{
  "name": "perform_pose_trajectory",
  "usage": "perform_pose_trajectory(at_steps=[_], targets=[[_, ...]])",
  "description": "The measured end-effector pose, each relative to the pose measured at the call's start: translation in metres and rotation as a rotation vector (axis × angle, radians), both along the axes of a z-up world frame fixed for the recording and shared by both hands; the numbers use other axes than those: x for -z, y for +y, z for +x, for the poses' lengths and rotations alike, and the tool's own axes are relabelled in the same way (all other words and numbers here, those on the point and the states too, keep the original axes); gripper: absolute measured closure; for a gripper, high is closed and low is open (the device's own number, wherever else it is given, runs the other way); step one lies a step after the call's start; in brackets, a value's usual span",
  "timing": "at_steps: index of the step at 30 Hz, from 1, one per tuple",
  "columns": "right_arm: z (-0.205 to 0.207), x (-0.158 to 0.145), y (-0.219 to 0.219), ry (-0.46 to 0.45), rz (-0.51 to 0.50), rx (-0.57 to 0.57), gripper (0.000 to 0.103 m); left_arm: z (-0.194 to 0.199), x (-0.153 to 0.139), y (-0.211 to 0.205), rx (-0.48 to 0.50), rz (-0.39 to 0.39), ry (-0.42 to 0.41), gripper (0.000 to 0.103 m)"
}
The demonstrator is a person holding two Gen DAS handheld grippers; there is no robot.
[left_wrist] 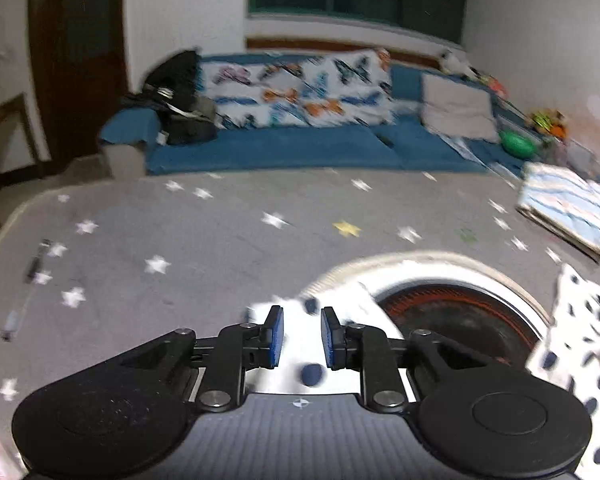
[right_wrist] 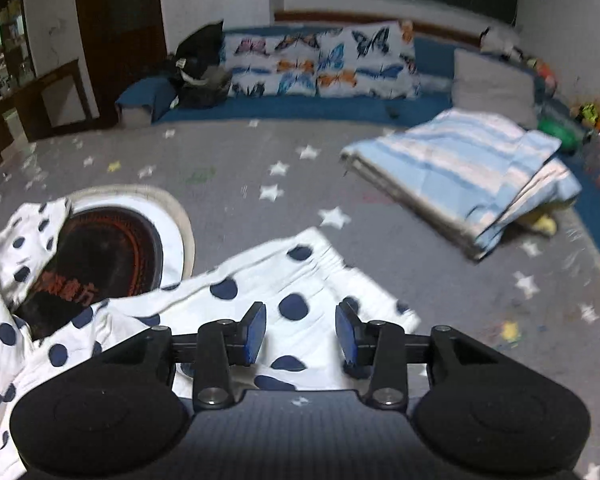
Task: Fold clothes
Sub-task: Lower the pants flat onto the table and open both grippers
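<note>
Both hand-held grippers, left (left_wrist: 302, 336) and right (right_wrist: 301, 334), parted | dotted garment (right_wrist: 300, 276) blurred, unpinched, edges cropped

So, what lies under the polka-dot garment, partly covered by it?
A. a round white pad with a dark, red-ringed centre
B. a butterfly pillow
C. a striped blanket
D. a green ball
A: in the right wrist view the white polka-dot garment drapes over part of the round white pad, whose dark centre shows red rings.
</note>
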State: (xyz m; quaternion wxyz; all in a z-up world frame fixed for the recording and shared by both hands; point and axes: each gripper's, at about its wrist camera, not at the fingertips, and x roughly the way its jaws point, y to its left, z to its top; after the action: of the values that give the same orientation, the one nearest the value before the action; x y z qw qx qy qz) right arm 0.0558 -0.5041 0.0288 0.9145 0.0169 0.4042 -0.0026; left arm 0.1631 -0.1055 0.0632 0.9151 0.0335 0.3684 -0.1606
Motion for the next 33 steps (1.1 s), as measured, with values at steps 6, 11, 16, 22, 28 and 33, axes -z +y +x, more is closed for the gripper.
perform_pose_trajectory(at_steps=[6, 11, 16, 22, 28, 33], targets=[[0.013, 0.013, 0.006, 0.047, 0.001, 0.011, 0.058, 0.023, 0.032, -0.032, 0.095, 0.019, 0.126, 0.083], [0.026, 0.015, 0.006, 0.047, -0.019, 0.01, 0.052, 0.039, 0.046, -0.045, 0.089, 0.041, 0.123, 0.083], [0.054, 0.017, 0.003, 0.031, -0.025, 0.013, 0.049, 0.055, 0.049, -0.051, 0.092, 0.02, 0.073, 0.083], [0.094, 0.021, 0.005, -0.006, -0.036, 0.003, 0.043, 0.074, 0.048, -0.057, 0.074, 0.031, -0.037, 0.083], [0.134, 0.025, 0.005, -0.042, -0.027, -0.021, 0.038, 0.103, 0.052, -0.06, -0.011, 0.039, -0.088, 0.083], [0.16, 0.026, 0.005, -0.049, -0.025, -0.028, 0.036, 0.124, 0.057, -0.072, -0.079, 0.137, -0.132, 0.082]])
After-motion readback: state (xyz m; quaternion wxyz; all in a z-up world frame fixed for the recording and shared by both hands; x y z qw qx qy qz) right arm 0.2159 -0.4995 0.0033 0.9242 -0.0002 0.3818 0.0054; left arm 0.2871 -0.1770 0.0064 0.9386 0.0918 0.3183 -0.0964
